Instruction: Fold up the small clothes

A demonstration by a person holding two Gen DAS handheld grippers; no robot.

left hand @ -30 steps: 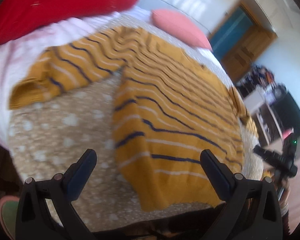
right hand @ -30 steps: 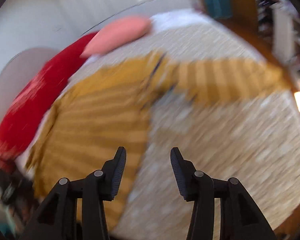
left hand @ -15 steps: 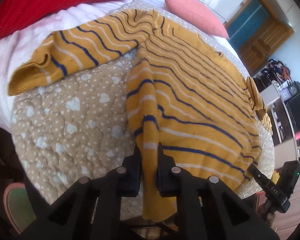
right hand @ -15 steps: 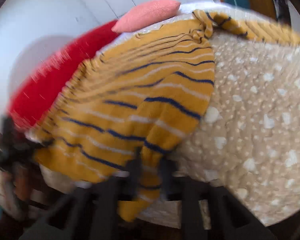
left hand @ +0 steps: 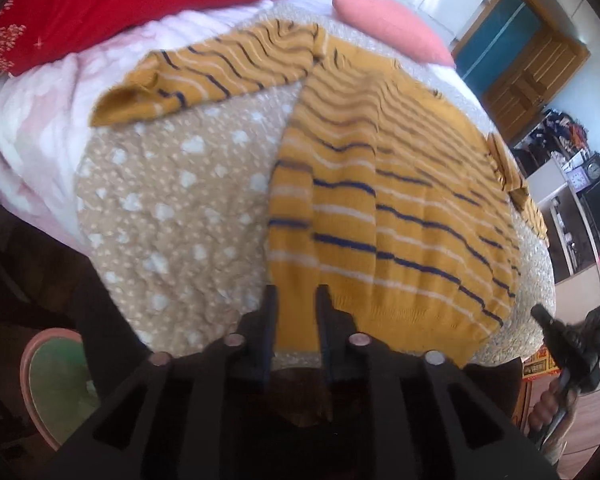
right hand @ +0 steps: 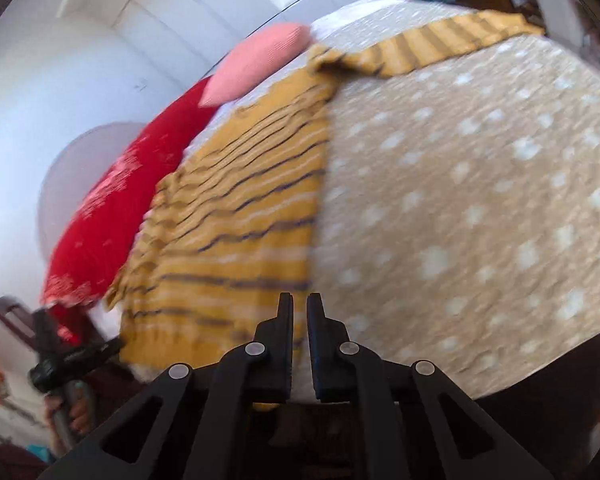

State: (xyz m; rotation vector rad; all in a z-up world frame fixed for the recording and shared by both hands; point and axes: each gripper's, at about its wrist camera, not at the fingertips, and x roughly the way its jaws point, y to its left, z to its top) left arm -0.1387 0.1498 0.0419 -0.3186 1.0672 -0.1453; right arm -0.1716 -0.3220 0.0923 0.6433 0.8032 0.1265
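A: Start at nine o'clock and work across. What does the left wrist view give you?

B: A red pillow up at eleven o'clock, a pale pink fleece blanket below it, then the tan dotted quilt covering the bed. The mustard striped sweater lies flat on the quilt, front hem toward the camera, one sleeve stretched toward ten o'clock. A pink pillow sits at one o'clock beyond the neckline.

A: And the left tongs?

B: Drawn in to a narrow gap, with the sweater's near hem corner pinched between the two fingers at six o'clock.

A: Anything at the far right of that view?

B: The right tongs show at four o'clock, off the bed's edge, too small to read there.

A: Then the right wrist view.

B: Blurred. The left tongs appear at eight o'clock, hand below them. The red pillow and pink pillow run up toward eleven, the sweater fills the centre-left, its other sleeve reaching to one o'clock. The quilt takes up the right half.

A: The right tongs?

B: Nearly closed, a slim slit between the fingers, sitting at the sweater's other hem corner at six o'clock. Mustard knit shows just below the fingers, so they seem to hold that corner.
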